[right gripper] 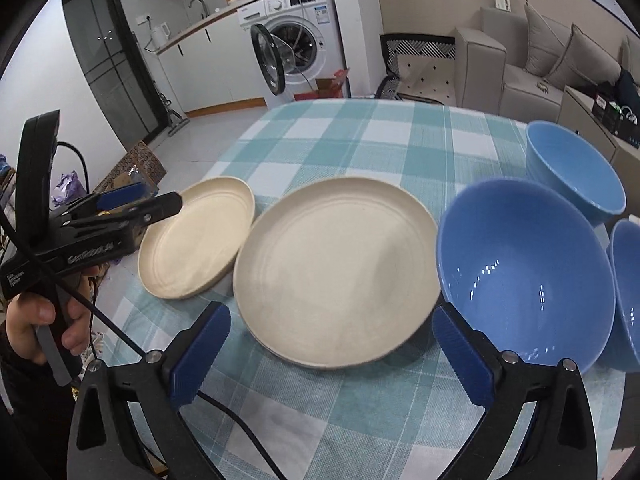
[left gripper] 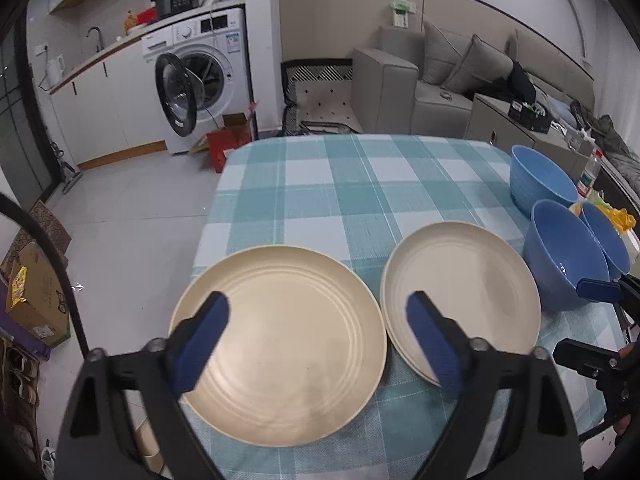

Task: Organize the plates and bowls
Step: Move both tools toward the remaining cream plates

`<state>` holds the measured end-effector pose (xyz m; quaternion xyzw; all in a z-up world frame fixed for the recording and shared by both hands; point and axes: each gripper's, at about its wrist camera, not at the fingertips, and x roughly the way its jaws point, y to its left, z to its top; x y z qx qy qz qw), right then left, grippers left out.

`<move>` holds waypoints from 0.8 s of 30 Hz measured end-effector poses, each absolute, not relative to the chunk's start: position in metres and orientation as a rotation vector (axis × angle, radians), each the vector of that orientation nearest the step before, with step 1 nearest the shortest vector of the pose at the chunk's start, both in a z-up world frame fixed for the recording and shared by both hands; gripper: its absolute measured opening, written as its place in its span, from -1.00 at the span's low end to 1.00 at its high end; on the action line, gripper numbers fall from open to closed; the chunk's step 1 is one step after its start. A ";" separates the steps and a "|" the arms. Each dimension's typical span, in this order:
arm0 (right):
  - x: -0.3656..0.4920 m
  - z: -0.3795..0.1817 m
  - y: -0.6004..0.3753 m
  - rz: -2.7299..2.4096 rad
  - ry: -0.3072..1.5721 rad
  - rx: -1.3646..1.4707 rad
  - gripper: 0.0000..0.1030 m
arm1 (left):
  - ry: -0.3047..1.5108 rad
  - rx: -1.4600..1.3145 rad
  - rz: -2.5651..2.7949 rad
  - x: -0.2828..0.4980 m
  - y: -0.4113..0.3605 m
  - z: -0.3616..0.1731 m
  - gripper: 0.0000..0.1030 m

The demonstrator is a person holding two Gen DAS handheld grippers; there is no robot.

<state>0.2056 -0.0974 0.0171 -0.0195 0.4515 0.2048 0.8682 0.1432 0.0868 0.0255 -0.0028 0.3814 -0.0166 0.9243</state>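
Two cream plates and three blue bowls sit on a checked tablecloth (left gripper: 320,184). The left plate (left gripper: 280,340) lies under my open left gripper (left gripper: 318,314), whose blue pads straddle its near part without touching. The right plate (left gripper: 464,292), also in the right wrist view (right gripper: 336,268), looks like a stack of two. My open right gripper (right gripper: 332,328) hovers over its near edge. The near bowl (right gripper: 524,276), the far bowl (right gripper: 572,168) and a third bowl (right gripper: 628,296) stand at the right. The left plate (right gripper: 200,240) and left gripper (right gripper: 140,204) show at the left.
The table's left edge drops to a tiled floor (left gripper: 132,240) with boxes (left gripper: 32,296). A washing machine (left gripper: 200,72) with its door open and a sofa (left gripper: 432,80) stand behind. A bottle (left gripper: 592,172) and yellow packaging (left gripper: 618,216) lie at the table's right edge.
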 end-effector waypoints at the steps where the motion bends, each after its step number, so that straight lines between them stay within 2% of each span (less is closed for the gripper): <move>1: 0.207 0.020 -0.096 0.433 0.939 -0.040 0.99 | 0.766 -0.009 -0.026 0.140 0.090 0.029 0.95; 16: 0.234 0.068 -0.052 0.589 0.861 -0.049 0.99 | 0.726 -0.109 0.114 0.109 0.149 0.044 0.95; 24: 0.248 0.072 -0.021 0.649 0.864 -0.073 0.99 | 0.723 -0.126 0.169 0.104 0.171 0.045 0.95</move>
